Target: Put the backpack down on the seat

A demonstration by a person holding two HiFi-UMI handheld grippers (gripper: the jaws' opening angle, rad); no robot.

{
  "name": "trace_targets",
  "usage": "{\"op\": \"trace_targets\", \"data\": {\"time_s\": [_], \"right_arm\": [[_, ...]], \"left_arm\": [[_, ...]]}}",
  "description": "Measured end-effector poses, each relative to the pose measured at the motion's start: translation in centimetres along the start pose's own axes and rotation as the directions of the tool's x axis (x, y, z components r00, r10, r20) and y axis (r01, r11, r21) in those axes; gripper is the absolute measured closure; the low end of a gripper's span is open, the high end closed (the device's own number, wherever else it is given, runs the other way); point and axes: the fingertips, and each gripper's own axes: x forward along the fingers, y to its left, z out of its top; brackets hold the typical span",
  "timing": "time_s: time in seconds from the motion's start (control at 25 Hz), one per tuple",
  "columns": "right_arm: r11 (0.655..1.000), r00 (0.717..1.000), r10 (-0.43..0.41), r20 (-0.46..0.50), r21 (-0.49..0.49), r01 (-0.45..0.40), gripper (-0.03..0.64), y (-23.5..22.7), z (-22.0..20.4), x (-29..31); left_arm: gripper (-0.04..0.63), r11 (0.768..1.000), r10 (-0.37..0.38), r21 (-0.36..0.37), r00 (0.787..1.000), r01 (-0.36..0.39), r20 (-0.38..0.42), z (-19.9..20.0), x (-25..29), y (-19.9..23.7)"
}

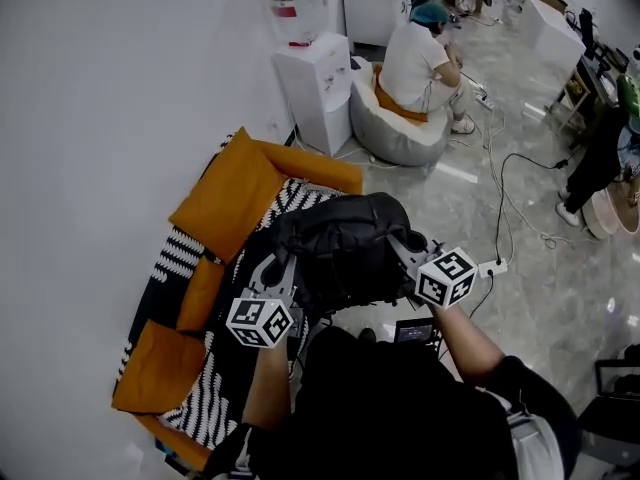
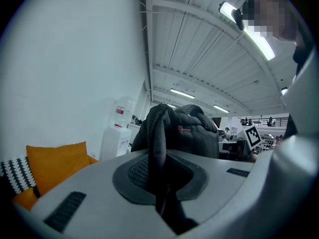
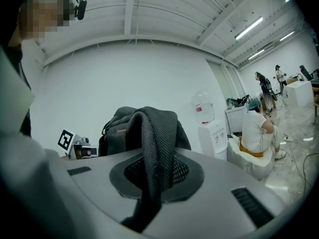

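Note:
A black backpack [image 1: 340, 248] hangs in the air between my two grippers, over the front edge of the seat [image 1: 240, 348], a low sofa with a black-and-white patterned cover. My left gripper [image 1: 275, 280] is shut on one mesh shoulder strap [image 2: 158, 148] of the backpack [image 2: 192, 133]. My right gripper [image 1: 408, 250] is shut on the other mesh strap [image 3: 158, 148] of the backpack [image 3: 122, 131]. Both straps run down between the jaws and out of sight.
Orange cushions [image 1: 225, 193] lie along the sofa's back and left end. A water dispenser [image 1: 315, 88] stands by the wall. Beyond it a person [image 1: 425, 63] sits on a grey beanbag [image 1: 395, 133]. Cables and a power strip [image 1: 495, 265] lie on the floor to the right.

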Motion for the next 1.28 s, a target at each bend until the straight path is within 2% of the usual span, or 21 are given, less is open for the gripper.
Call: {"op": "trace_targets", "data": {"time_s": [0.2,0.64,1.28], "right_arm": [[1.000,1.000,0.004,-0.003,0.012,-0.004,0.568,-1.3,0.6,1.7],[1.000,0.999,0.016,-0.038,0.017,-0.015,0.568,-4.3,0.8,6.8],[0.996,0.989,0.086,-0.124,0.032,-0.082,0.569,-8.6,1.7,19.8]], "left_arm": [[0.554,1.000,0.004,-0.026,1.000,-0.004,0.006,0.5,1.8,1.2],[0.554,0.999,0.012,-0.030,1.000,-0.012,-0.013,1.1,5.9,5.2],[0.554,0.994,0.081,-0.068,0.996,-0.083,-0.040,2.5,12.2,15.2]]}}
